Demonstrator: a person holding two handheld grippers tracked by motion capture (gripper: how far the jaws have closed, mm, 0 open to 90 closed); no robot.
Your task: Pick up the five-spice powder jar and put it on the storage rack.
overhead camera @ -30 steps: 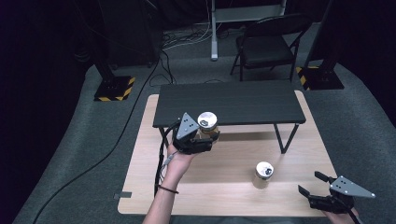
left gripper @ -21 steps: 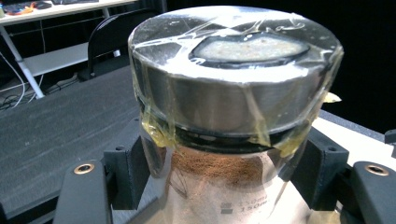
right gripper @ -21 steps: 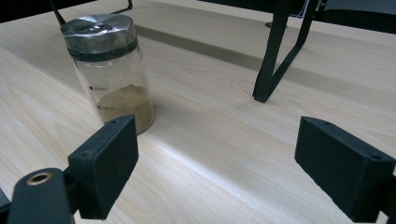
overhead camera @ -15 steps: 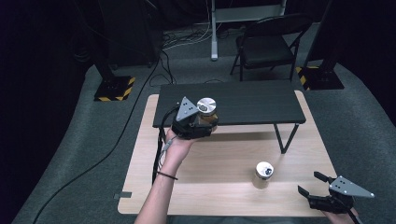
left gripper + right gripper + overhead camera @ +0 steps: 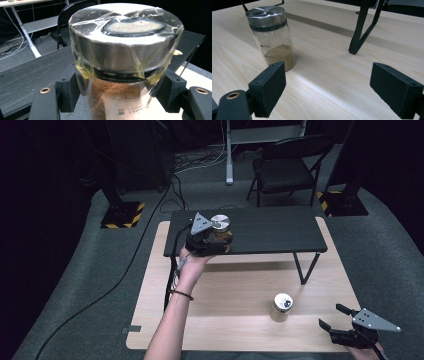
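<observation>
- Left forearm enters from the bottom edge at about 6 o'clock, reaching toward 12 o'clock; bare, with a dark band at the wrist.
- Left gripper [image 5: 220, 240] held raised, jaws clamped either side of a jar [image 5: 125, 62].
- Right gripper [image 5: 335, 317] low at 5 o'clock, pointing toward 10 o'clock, jaws spread wide, nothing between them.

White volume marks are printed on the glass of the jar [image 5: 125, 82] clamped in the left tool [image 5: 120, 100]: one reads "150ML". The jar [image 5: 273, 37] standing on the worktop [image 5: 332, 75] carries similar marks, too small to read
</observation>
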